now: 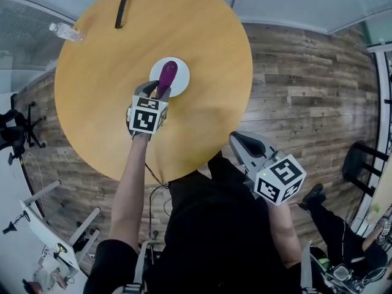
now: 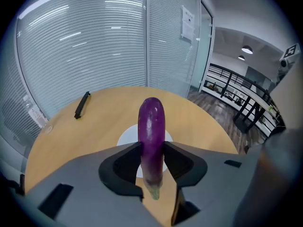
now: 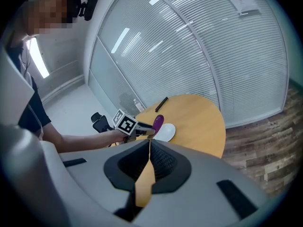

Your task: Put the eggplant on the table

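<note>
While a bottle (image 1: pixel 66 32) lies at the far left rim of the table (image 1: pixel 208 41) and a black bar (image 1: pixel 124 5) lies near the far edge, both are well apart from where the work is.

Nearer the middle, the left gripper (image 1: pixel 159 92) reaches in from the person's side, pointing down and away. Its jaws are clamped on the eggplant (image 2: pixel 151 122), one pad on each flank. The eggplant's long axis runs along the gripper's own line: the green stem end points back between the jaws, and the rounded purple end sticks out well past the tips. That end hangs over a white plate (image 1: pixel 180 83). From where I stand I can't tell whether it touches the plate.

So the move, as I judge it, turns on getting clear of the plate. Bare wood lies on every side of it, with the broadest stretch to the right and toward the person. The near rim is the edge to watch.

Further right, the right gripper (image 1: pixel 244 144) hangs off the table beside the person's body, jaws closed on nothing. It is much the farther of the two from the eggplant.
</note>
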{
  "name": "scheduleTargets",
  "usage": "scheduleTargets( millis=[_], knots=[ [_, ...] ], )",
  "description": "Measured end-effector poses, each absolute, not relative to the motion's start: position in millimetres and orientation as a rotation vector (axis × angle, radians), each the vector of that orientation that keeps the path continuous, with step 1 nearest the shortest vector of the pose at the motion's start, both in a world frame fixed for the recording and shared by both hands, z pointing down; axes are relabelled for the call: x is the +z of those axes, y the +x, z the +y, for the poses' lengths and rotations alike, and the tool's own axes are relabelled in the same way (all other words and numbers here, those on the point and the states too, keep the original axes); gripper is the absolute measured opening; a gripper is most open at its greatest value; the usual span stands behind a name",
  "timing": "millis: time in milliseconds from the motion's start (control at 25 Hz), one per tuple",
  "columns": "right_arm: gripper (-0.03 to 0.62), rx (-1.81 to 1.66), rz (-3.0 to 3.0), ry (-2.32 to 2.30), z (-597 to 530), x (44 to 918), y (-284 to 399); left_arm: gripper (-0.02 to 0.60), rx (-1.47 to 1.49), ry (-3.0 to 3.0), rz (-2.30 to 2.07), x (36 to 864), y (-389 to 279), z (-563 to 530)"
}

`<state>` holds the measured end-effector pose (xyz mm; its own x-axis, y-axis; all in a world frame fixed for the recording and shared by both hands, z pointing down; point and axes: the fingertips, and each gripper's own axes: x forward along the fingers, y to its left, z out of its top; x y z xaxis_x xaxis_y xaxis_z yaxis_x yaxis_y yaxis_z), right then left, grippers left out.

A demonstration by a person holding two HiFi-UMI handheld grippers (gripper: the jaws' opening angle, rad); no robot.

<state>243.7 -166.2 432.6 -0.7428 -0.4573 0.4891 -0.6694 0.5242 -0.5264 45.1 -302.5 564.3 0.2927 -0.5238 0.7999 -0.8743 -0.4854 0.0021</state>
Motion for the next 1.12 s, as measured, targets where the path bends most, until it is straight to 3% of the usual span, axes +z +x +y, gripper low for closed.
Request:
scheduleTargets(
  millis=[480,1120],
  knots=[
    [0.018,1.077,-2.448,0.937,-172.9,443.2,240.6,0.164,1.347,2.131,-1.141,608.0,50.6,-327.4],
    [0.018,1.089,-2.438,0.948,-178.9,446.3,242.5,0.164,1.365,2.114,-1.143,621.6,50.2,-337.8]
  ],
)
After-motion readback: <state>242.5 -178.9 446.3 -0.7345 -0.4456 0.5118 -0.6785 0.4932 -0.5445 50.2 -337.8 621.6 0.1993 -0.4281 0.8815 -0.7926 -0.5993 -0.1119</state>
